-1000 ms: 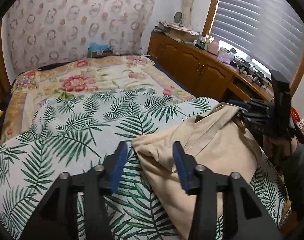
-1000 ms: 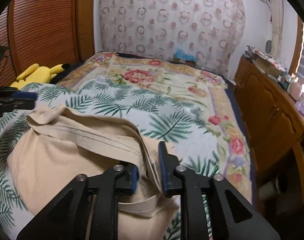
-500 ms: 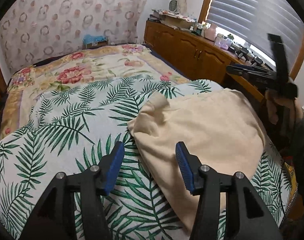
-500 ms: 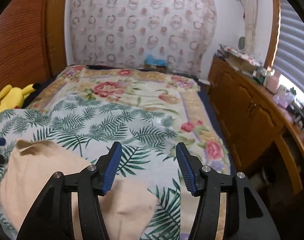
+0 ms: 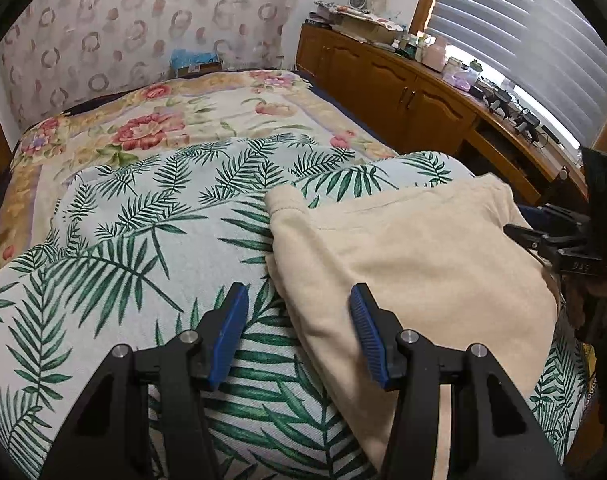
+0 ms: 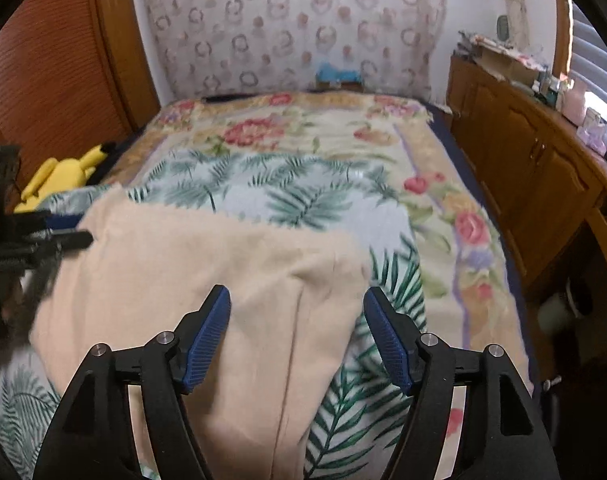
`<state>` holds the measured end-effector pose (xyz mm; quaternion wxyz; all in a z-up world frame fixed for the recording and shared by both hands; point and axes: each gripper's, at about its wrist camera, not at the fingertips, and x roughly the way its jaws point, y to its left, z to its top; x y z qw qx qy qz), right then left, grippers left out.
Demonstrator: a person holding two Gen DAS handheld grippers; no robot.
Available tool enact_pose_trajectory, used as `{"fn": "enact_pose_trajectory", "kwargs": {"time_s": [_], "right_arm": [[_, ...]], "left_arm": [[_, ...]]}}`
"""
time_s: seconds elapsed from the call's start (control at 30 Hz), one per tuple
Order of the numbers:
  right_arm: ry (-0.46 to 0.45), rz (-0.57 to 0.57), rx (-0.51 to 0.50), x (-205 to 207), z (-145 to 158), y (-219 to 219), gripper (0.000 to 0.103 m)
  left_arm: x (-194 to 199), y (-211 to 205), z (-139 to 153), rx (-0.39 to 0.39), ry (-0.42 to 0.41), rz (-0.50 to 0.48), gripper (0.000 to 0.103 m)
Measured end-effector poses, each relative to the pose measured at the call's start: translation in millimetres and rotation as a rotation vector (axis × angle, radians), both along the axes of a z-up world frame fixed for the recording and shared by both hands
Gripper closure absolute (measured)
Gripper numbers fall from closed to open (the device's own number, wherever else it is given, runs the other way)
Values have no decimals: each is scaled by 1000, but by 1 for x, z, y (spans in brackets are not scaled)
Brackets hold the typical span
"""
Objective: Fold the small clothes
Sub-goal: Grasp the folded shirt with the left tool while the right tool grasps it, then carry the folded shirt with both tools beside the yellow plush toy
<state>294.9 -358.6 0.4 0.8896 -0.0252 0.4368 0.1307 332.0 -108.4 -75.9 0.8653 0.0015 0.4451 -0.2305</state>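
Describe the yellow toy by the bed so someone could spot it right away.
Start at the bed with the floral blanket and go to its left edge, beside the slatted wooden door. The yellow plush toy lies there, the only bright yellow thing, with black-tipped ears.

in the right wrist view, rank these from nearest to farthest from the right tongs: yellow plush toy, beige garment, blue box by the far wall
1. beige garment: directly under the open right tongs, on the leaf-print cover.
2. yellow plush toy: left edge of the bed, midway back.
3. blue box: against the patterned far wall, beyond the bed.
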Motion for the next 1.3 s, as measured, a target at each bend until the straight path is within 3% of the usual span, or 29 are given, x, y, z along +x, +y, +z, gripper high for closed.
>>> {"fn": "enact_pose_trajectory", "kwargs": {"time_s": [0.23,0.4,0.57,0.63,0.67,0.73,0.87,1.03,1.2,1.3], "right_arm": [[50,-30,75,8,-14,-5,25],[56,31,70,8,-14,7,26],[58,99,77,6,-14,20,55],[57,111,75,4,-14,22,61],[60,123,91,3,-14,22,70],[60,140,112,2,-12,23,79],[4,148,83,-8,2,31,85],[-117,194,81,-24,45,51,86],[-193,308,47,-30,80,101,86],[-220,393,29,-26,91,143,86]], "left_arm": [[-1,-2,-5,-7,-1,11,51],[-3,-5,-7,-3,-15,1,51],[-3,-7,-7,-49,0,-41,77],[-2,-7,-6,-56,7,-55,82],[-2,-6,-5,-68,13,-62,93],[-5,-6,1,-87,15,-76,97],[-27,-2,24,-122,-50,-87,97],[-68,24,64,-188,-161,-52,97],[-117,82,97,-172,-294,56,97],[-137,120,102,-154,-328,134,97]]}}
